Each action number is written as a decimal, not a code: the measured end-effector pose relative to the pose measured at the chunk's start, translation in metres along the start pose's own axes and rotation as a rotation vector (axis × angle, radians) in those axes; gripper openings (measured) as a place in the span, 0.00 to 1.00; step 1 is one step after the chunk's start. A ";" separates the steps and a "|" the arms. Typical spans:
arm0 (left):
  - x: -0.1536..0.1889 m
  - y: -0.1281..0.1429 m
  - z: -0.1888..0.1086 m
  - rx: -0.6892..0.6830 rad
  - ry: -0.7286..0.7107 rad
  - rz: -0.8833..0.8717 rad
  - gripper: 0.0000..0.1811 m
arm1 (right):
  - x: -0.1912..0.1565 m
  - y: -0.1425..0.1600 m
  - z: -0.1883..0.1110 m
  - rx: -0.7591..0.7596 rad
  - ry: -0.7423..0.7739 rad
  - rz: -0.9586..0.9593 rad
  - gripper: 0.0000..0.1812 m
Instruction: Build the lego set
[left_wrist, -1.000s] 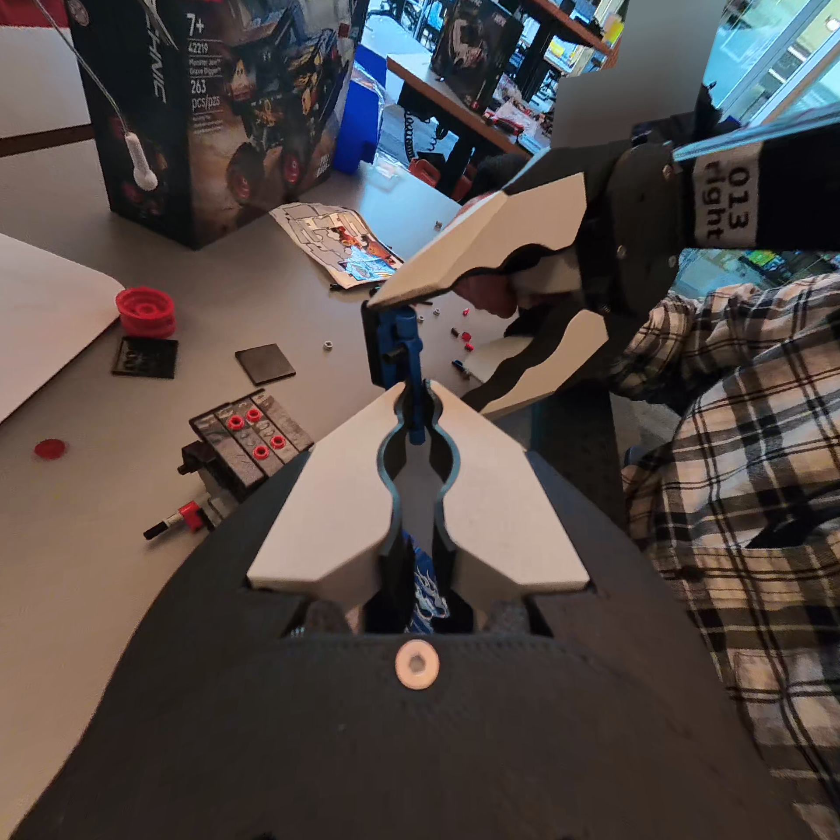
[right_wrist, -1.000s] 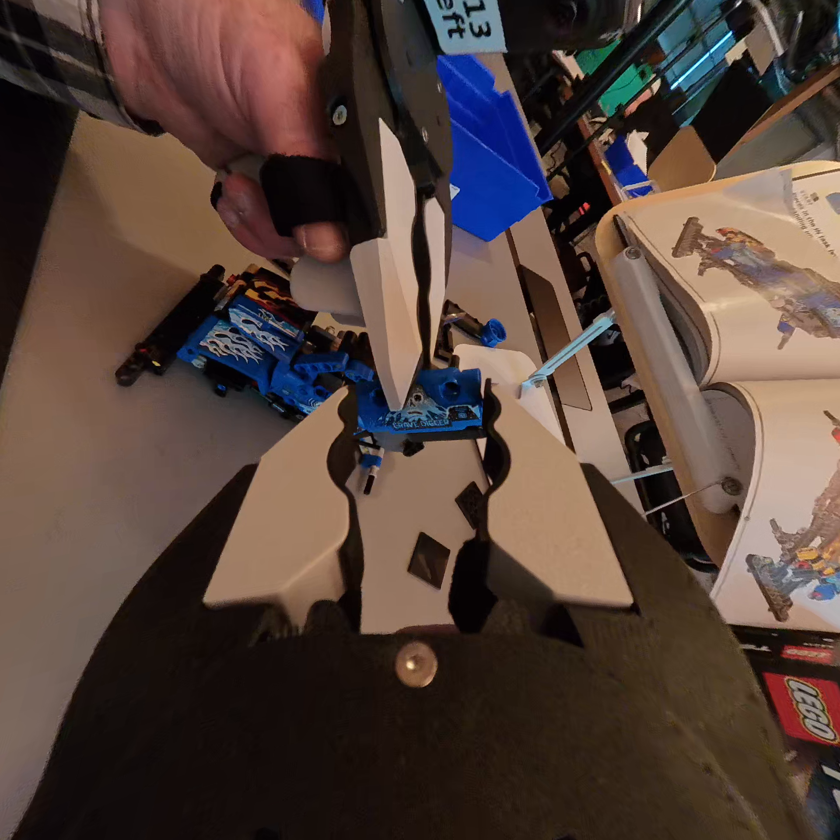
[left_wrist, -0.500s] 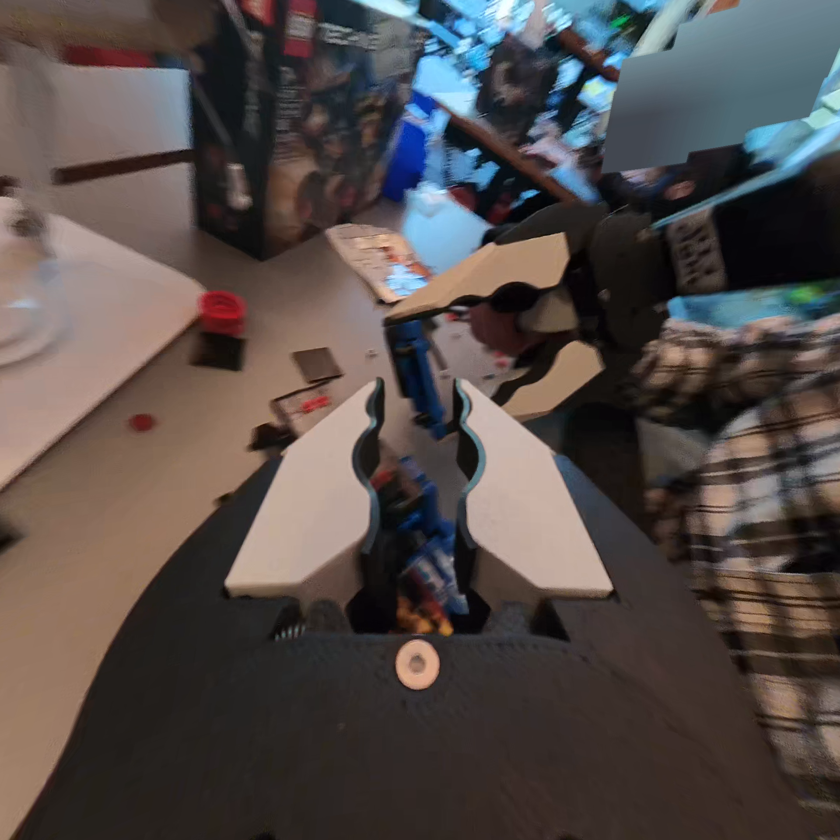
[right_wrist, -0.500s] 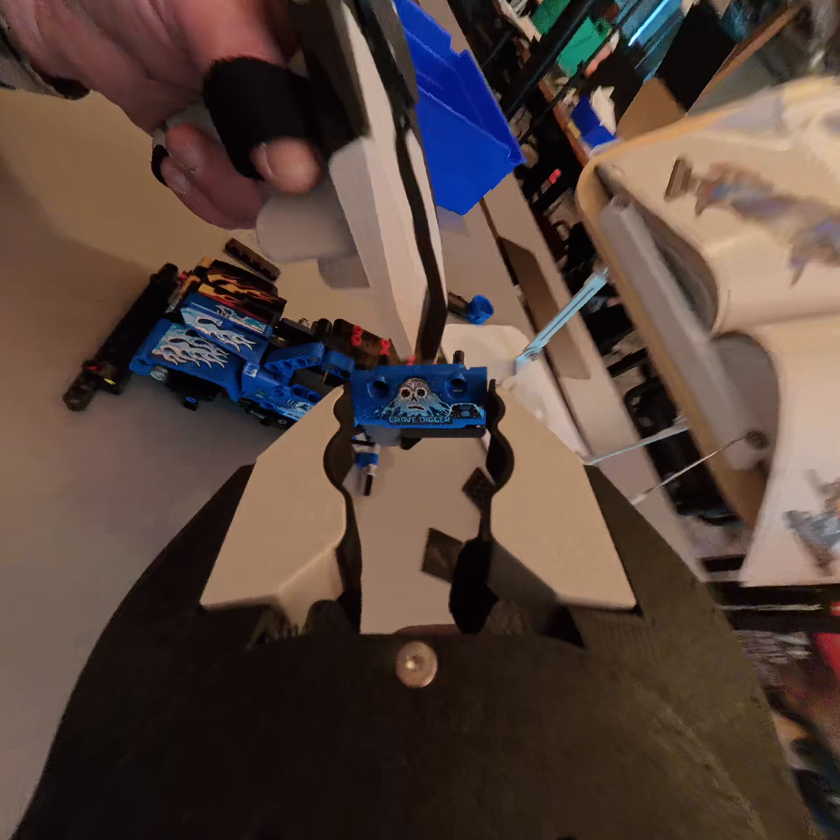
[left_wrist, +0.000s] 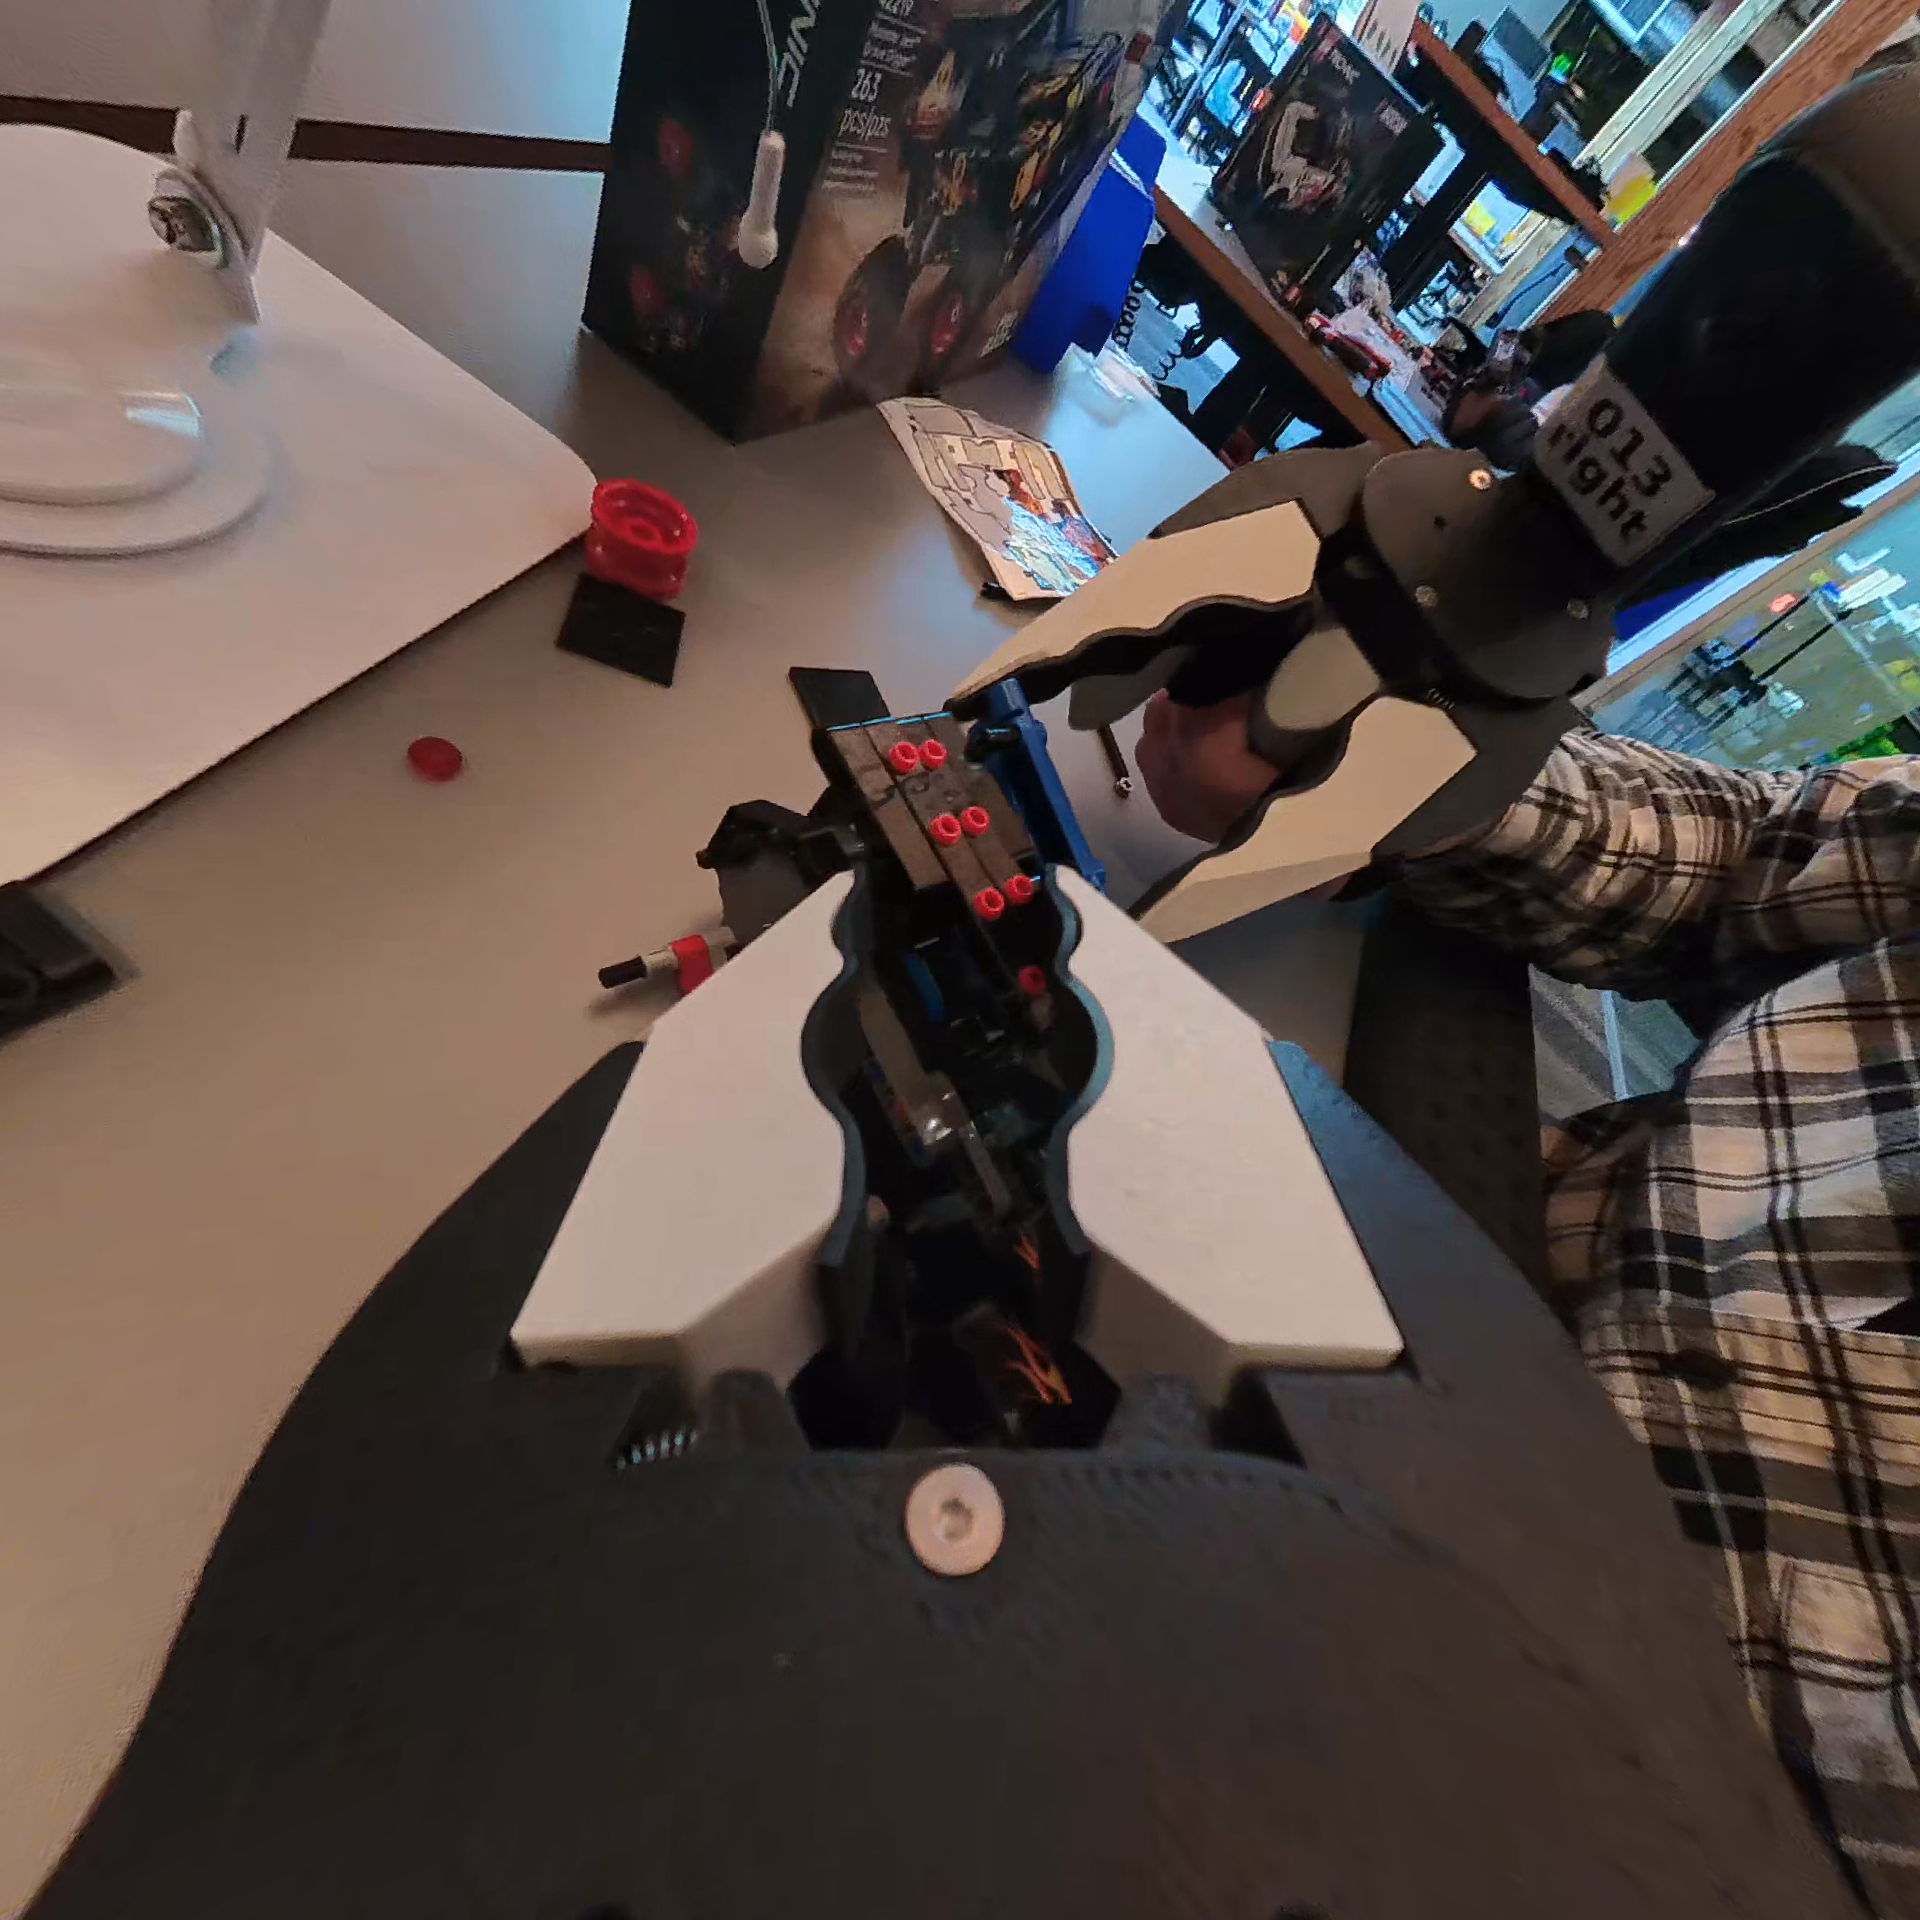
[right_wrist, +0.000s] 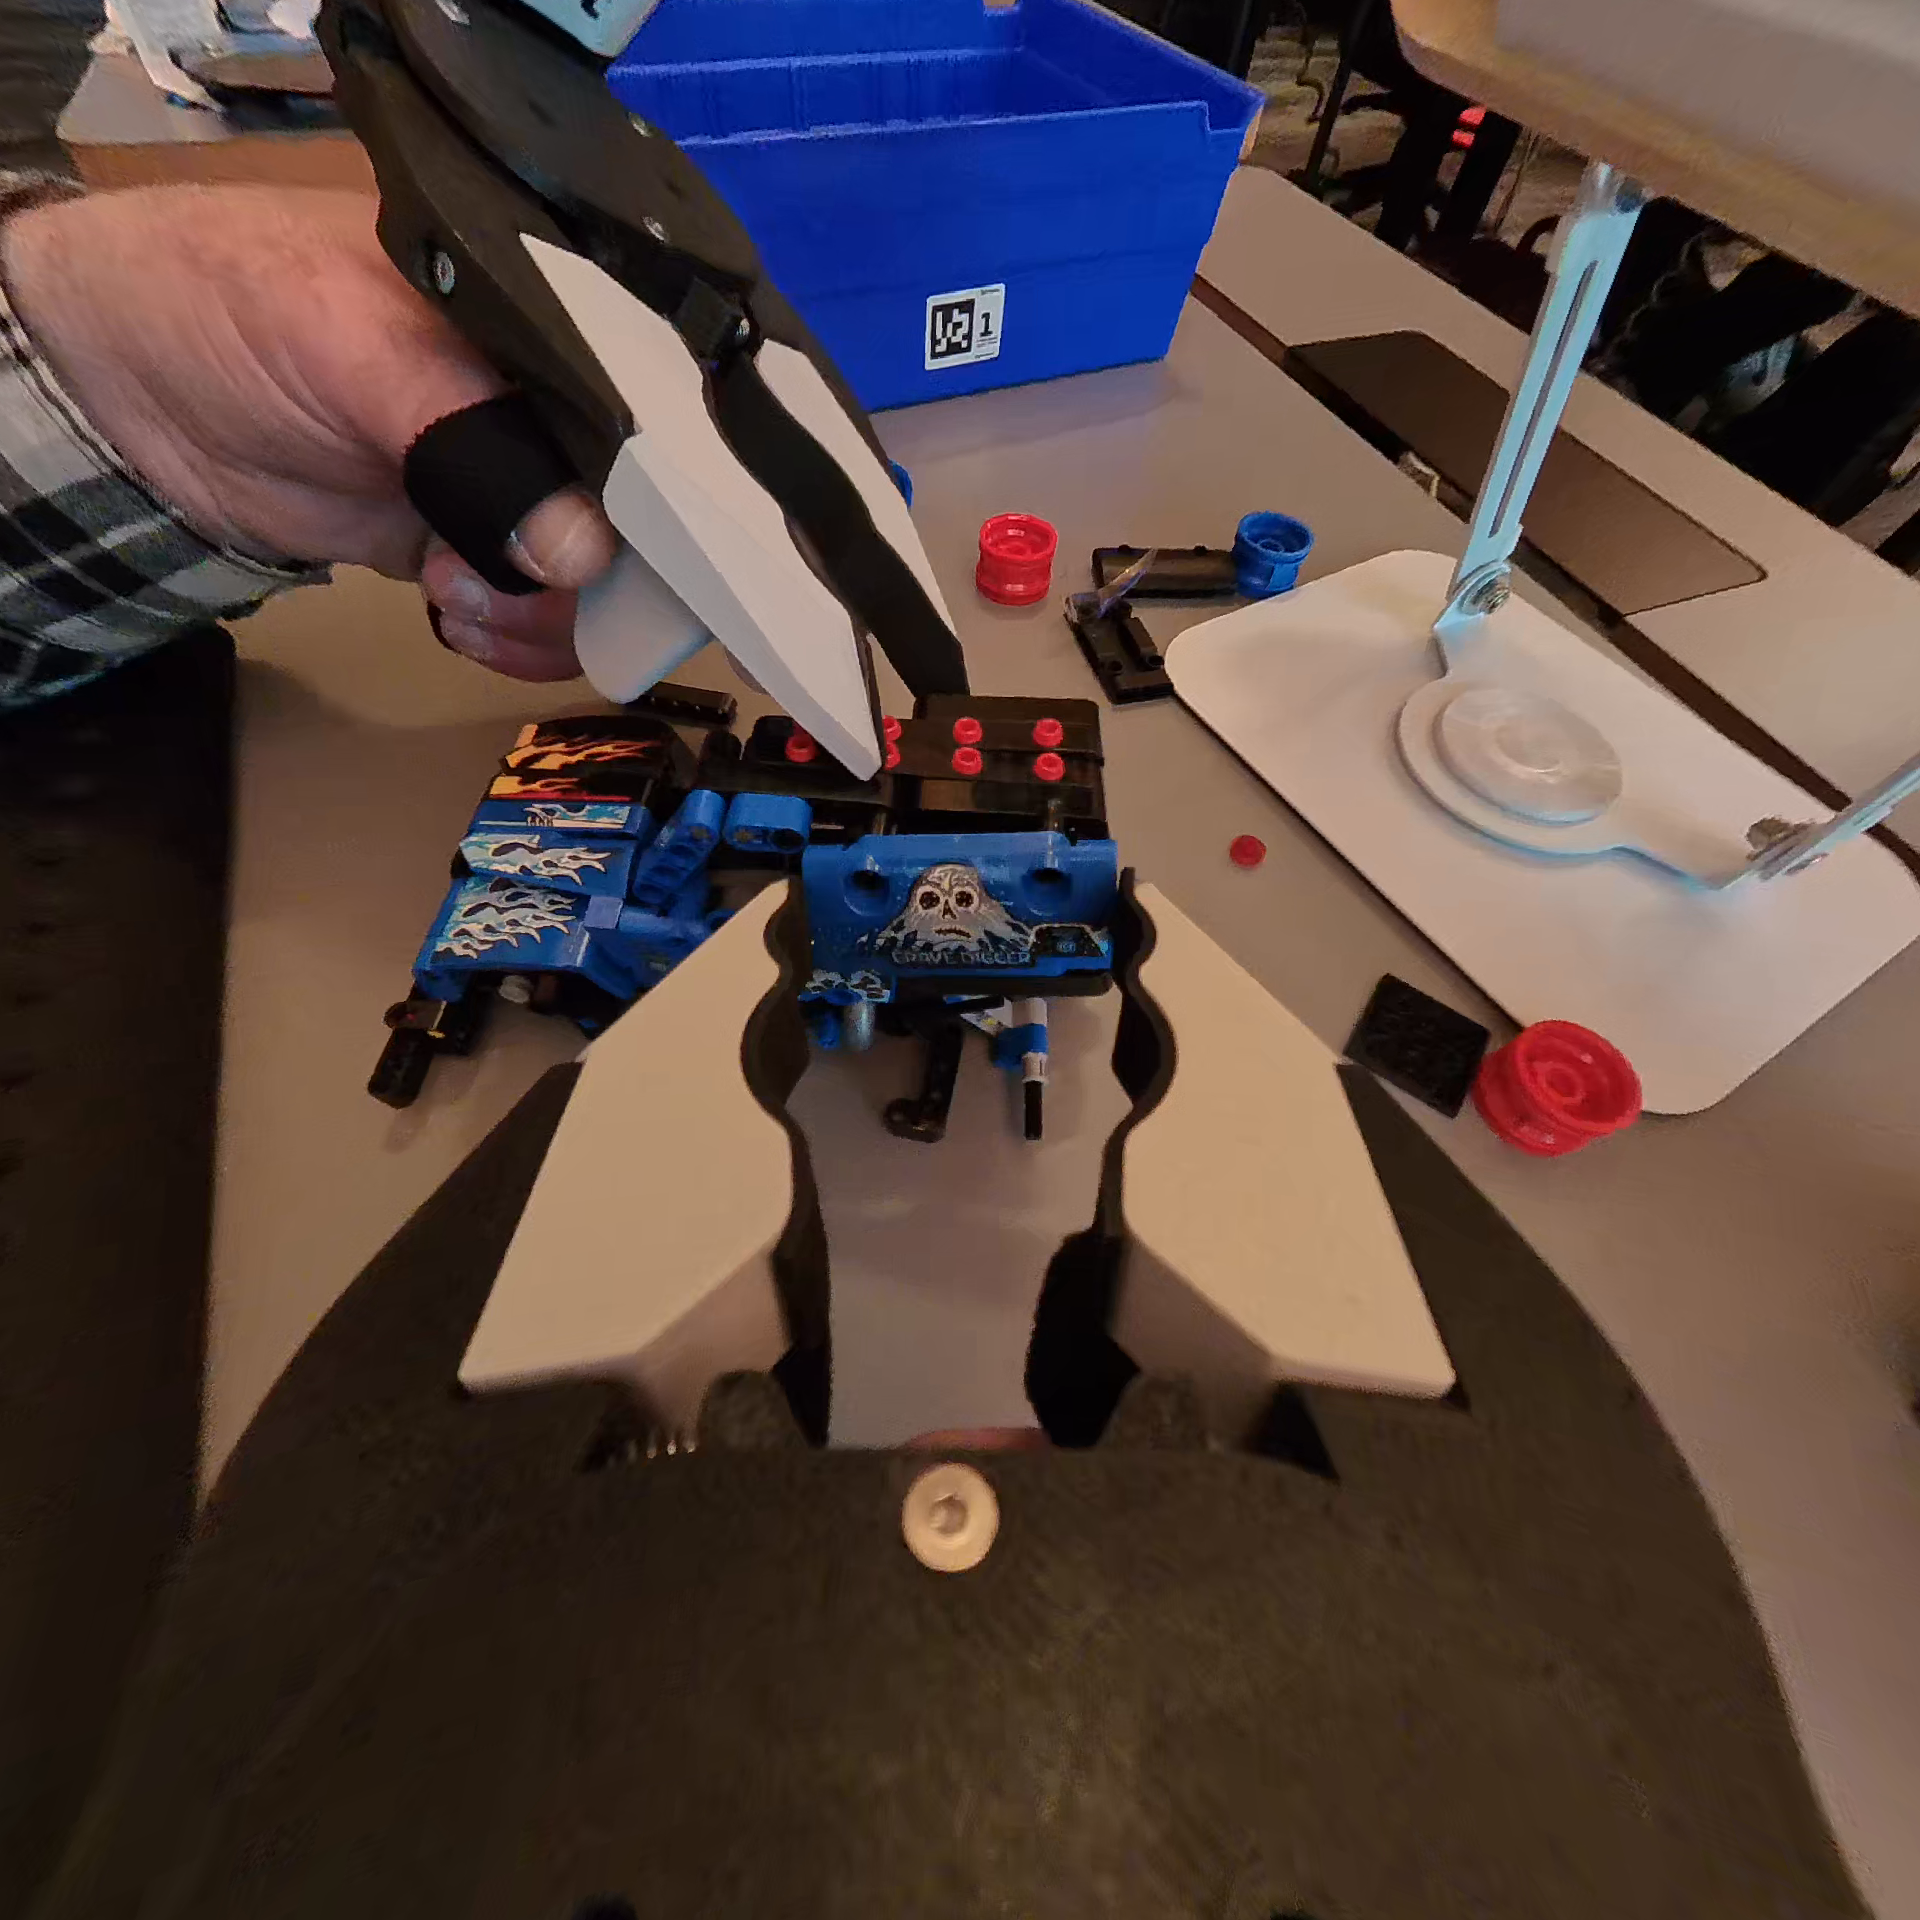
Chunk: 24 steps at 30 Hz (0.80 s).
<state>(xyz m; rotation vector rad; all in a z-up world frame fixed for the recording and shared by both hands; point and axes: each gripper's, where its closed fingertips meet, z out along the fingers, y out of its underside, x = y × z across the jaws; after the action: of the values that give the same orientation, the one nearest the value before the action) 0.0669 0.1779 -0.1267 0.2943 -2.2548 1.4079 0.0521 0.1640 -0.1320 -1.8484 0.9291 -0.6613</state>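
The part-built model (right_wrist: 530, 894) lies on the grey table, with blue and orange flame panels at its left. Its black block with red pins (right_wrist: 997, 748) is at the right and also shows in the left wrist view (left_wrist: 935, 821). My left gripper (left_wrist: 956, 894) is open, one jaw on each side of that block. It comes in from the upper left in the right wrist view (right_wrist: 883, 727). My right gripper (right_wrist: 956, 914) is shut on a blue skull-printed panel (right_wrist: 956, 904), held low against the model's near side. It also shows in the left wrist view (left_wrist: 1049, 810).
A blue bin (right_wrist: 935, 156) stands behind the model. A white stand base (right_wrist: 1455, 831) lies to the right, with red wheel hubs (right_wrist: 1016, 556) (right_wrist: 1555, 1086), a blue hub (right_wrist: 1272, 549) and a black tile (right_wrist: 1415, 1042) around it. The set's box (left_wrist: 831, 208) and a printed sheet (left_wrist: 1018, 509) are farther back. The tips of both grippers are at nearly the same place. The black tile (right_wrist: 1415, 1042) is about 12 cm from my right fingertips. It is also in sight in the left wrist view (left_wrist: 635, 633).
My left gripper let go of the blue panel, opened, and moved onto the model's black block. My right gripper kept the panel and carried it down beside the model.
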 end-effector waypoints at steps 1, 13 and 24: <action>0.000 0.000 0.000 0.005 0.001 -0.002 0.16 | 0.000 0.001 0.000 -0.002 -0.009 0.021 0.31; -0.001 -0.002 0.003 0.050 -0.030 -0.010 0.16 | -0.001 0.004 0.003 -0.082 -0.051 0.111 0.31; -0.003 -0.003 0.007 0.071 -0.078 0.013 0.16 | 0.000 0.004 0.004 -0.145 -0.048 0.137 0.31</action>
<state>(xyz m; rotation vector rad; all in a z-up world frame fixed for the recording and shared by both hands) 0.0692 0.1703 -0.1279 0.3645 -2.2758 1.5096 0.0538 0.1651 -0.1376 -1.8985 1.0850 -0.4739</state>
